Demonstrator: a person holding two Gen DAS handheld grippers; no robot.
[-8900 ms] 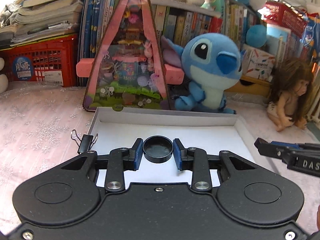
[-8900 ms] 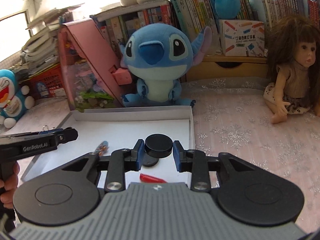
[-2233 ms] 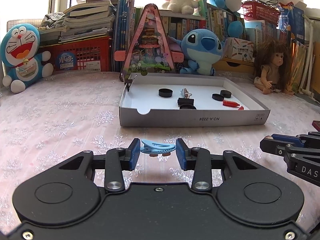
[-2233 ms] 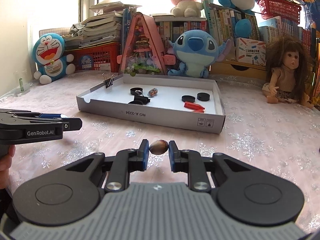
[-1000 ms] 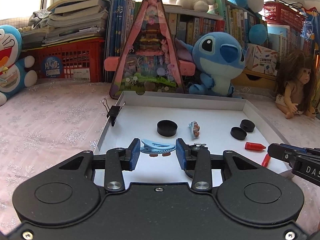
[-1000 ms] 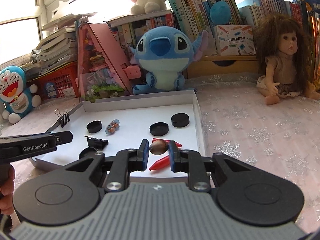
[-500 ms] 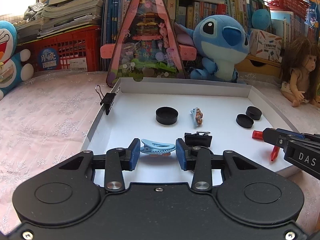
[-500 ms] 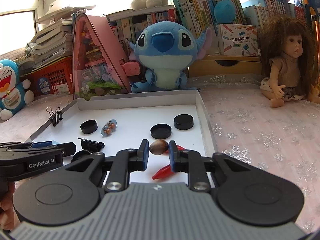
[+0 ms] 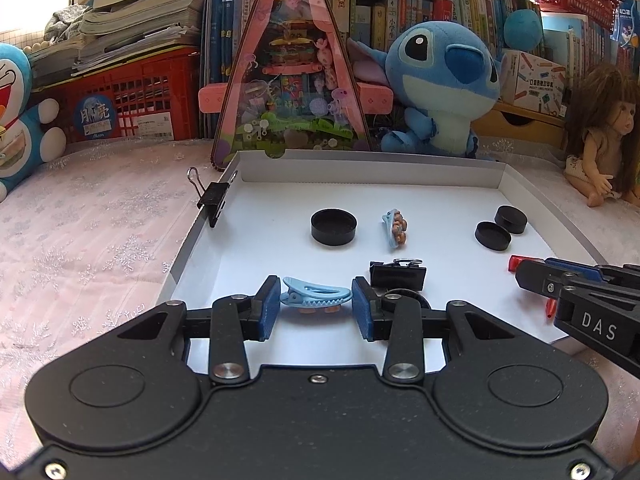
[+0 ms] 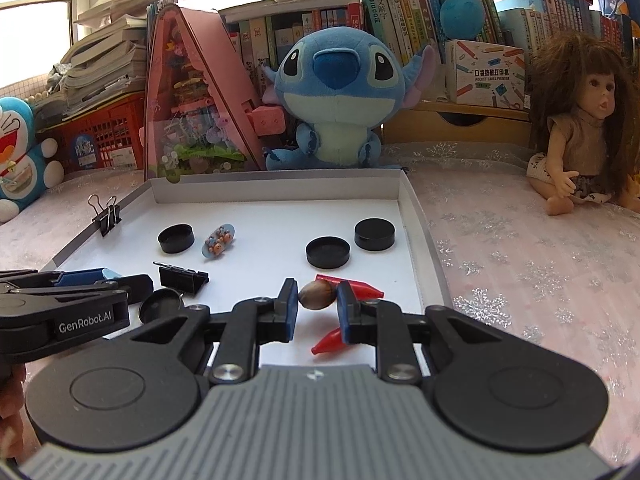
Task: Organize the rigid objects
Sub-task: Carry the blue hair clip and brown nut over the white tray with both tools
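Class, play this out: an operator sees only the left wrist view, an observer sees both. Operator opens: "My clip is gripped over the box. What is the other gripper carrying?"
Observer: The right gripper is shut on a small brown nut, over the near right part of the white box.
Operator: What lies under it? I only see a bit of red behind that gripper.
Observer: Two red crayons, one pointing right, one angled towards the camera.
Operator: Is there anything by my gripper that its body hides from me?
Observer: A black round lid lies open side up next to the left gripper, which holds the blue hair clip.
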